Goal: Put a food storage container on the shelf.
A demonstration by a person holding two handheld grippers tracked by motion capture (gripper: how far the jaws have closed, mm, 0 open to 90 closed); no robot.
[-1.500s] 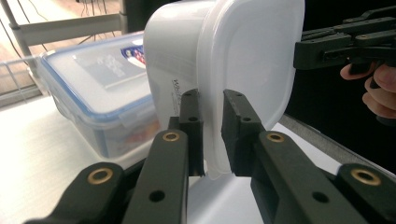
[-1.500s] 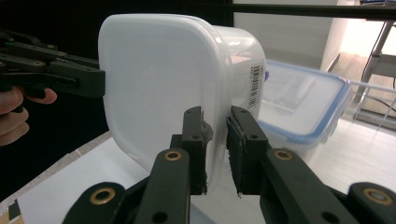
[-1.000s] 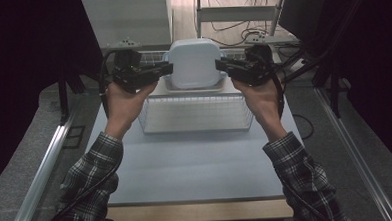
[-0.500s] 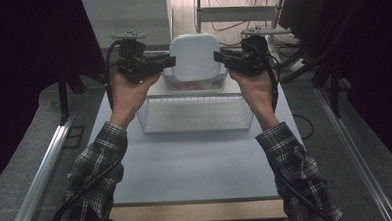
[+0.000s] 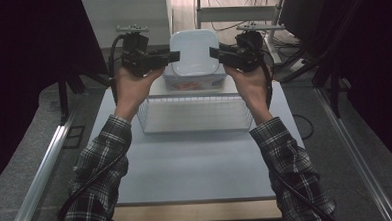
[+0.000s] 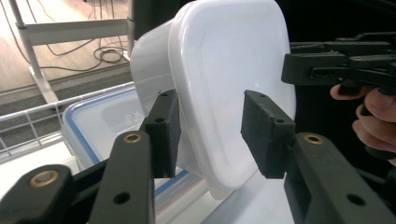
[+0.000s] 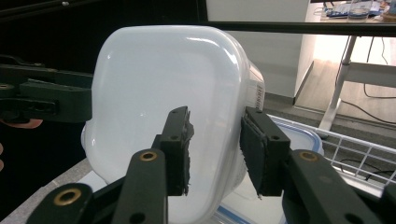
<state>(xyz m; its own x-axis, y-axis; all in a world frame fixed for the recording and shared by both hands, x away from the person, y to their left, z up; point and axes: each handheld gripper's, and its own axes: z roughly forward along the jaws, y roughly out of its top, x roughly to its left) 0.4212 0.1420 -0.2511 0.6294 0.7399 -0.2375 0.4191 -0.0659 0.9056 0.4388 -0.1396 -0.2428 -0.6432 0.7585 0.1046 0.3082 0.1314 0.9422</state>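
Observation:
A white plastic tub [image 5: 195,53] stands tilted on its side on a clear lidded box [image 5: 195,83] with a blue-rimmed lid [image 6: 93,126], beyond a wire basket [image 5: 194,115]. My left gripper [image 5: 174,56] flanks the tub on its left and my right gripper [image 5: 215,53] flanks it on its right. Both have just been opening. In the left gripper view the tub's rim [image 6: 224,93] lies between the spread pads of the left gripper [image 6: 210,133], which do not press on it. In the right gripper view the tub [image 7: 154,93] sits between the parted pads of the right gripper [image 7: 217,149].
The wire basket lies on the white table [image 5: 196,170] between the person's plaid-sleeved forearms. Dark curtains hang at both sides. Metal rails run along the floor, and a desk frame and cables lie beyond the table's far edge.
Both hands carried the tub farther away over the lidded box. The jaws of both grippers have spread, and their tips now stand off the tub's sides.

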